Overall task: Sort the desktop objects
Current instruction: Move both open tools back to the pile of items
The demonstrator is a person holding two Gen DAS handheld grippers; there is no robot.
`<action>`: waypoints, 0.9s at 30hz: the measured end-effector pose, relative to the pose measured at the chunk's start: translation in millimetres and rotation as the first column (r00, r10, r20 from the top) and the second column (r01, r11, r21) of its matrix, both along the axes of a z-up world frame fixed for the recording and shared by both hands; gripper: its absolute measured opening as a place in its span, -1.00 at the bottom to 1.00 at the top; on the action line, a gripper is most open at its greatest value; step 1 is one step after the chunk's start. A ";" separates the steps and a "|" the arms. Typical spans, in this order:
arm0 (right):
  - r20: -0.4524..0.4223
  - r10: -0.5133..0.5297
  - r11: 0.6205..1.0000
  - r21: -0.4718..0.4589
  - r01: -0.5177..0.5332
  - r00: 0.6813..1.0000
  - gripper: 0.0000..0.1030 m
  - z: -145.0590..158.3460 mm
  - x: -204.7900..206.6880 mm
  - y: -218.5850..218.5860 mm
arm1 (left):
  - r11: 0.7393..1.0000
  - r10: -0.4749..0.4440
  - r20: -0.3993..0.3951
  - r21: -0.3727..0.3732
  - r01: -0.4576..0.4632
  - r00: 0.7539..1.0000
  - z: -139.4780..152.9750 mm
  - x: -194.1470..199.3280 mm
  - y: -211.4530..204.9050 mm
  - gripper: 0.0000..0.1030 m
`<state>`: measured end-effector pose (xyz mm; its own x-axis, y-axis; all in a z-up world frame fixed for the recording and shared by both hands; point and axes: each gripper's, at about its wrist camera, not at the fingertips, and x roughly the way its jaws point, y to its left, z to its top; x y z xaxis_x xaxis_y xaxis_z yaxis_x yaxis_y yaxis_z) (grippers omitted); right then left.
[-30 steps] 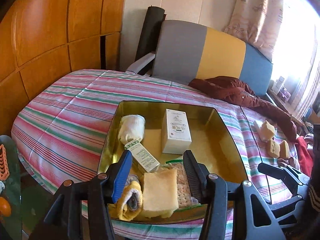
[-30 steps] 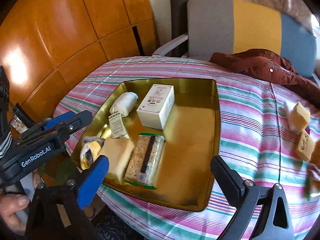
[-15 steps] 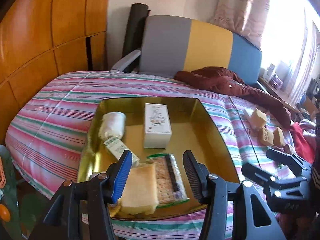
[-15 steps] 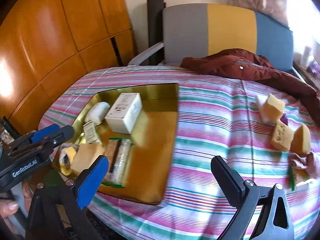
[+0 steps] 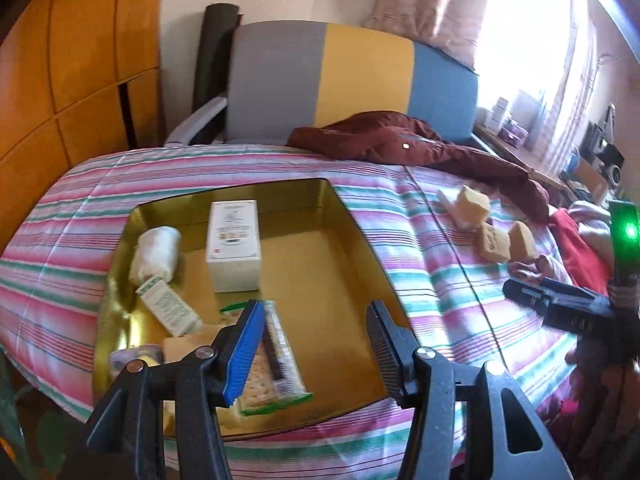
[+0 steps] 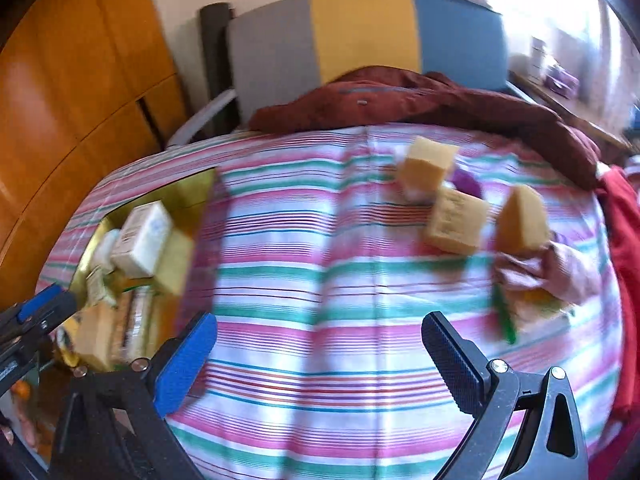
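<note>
A gold tray (image 5: 320, 264) lies on the striped tablecloth. It holds a white box (image 5: 234, 244), a white roll (image 5: 156, 250), a small green-and-white carton (image 5: 166, 308), a cracker packet (image 5: 276, 364) and a yellow sponge. My left gripper (image 5: 314, 346) is open and empty above the tray's near edge, over the cracker packet. My right gripper (image 6: 320, 356) is open and empty above bare cloth. Three tan sponge blocks (image 6: 456, 220) lie ahead of it, with a pink cloth (image 6: 560, 272) and a green-edged packet (image 6: 532, 308). The tray (image 6: 188, 196) shows at its left.
A dark red jacket (image 5: 400, 140) lies across the table's far side before a grey, yellow and blue chair back (image 5: 352, 80). A red cloth (image 6: 620, 216) hangs at the right edge. Wooden panels (image 5: 60, 60) stand on the left.
Both grippers have swung to the right. The left one now sits over the tray's right half. The right one has left the tray and faces the sponge blocks. Both stay open.
</note>
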<state>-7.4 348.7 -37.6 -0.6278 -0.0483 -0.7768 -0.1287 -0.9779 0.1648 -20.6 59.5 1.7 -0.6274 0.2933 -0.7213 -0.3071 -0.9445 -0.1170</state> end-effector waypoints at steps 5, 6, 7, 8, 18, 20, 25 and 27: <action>0.014 -0.129 0.991 -0.018 0.129 0.992 0.99 6.4 8.9 62.9 | 0.998 -0.056 0.006 -0.010 0.056 0.998 -1.1 2.7 19.3 0.05; 0.015 -0.161 0.987 -0.019 0.161 0.987 0.99 8.7 11.1 78.1 | 0.998 -0.063 0.005 -0.013 0.063 0.998 -1.3 3.4 22.1 0.05; 0.017 -0.182 0.983 -0.022 0.182 0.983 0.99 10.6 12.2 90.1 | 0.998 -0.069 0.006 -0.015 0.069 0.998 -1.5 4.0 24.6 0.05; 0.021 -0.203 0.979 -0.023 0.203 0.979 0.99 12.3 13.4 102.6 | 0.997 -0.075 0.008 -0.015 0.075 0.997 -2.0 4.1 27.1 0.05; 0.079 -0.280 0.959 0.075 0.274 0.957 0.99 0.4 5.1 190.2 | 0.991 -0.126 0.025 -0.038 0.126 0.992 -4.7 6.4 49.1 0.05; 0.089 -0.279 0.958 0.090 0.271 0.956 0.99 -7.6 0.8 196.6 | 0.990 -0.132 0.031 -0.044 0.133 0.991 -5.4 6.9 53.7 0.05; 0.076 -0.260 0.965 0.052 0.257 0.963 0.99 -20.2 -6.1 203.7 | 0.985 -0.161 0.038 -0.061 0.163 0.986 -6.6 8.6 69.5 0.05; 0.075 -0.260 0.965 0.045 0.257 0.963 0.99 -25.0 -7.4 204.3 | 0.982 -0.177 0.042 -0.064 0.179 0.983 -6.9 8.7 76.7 0.06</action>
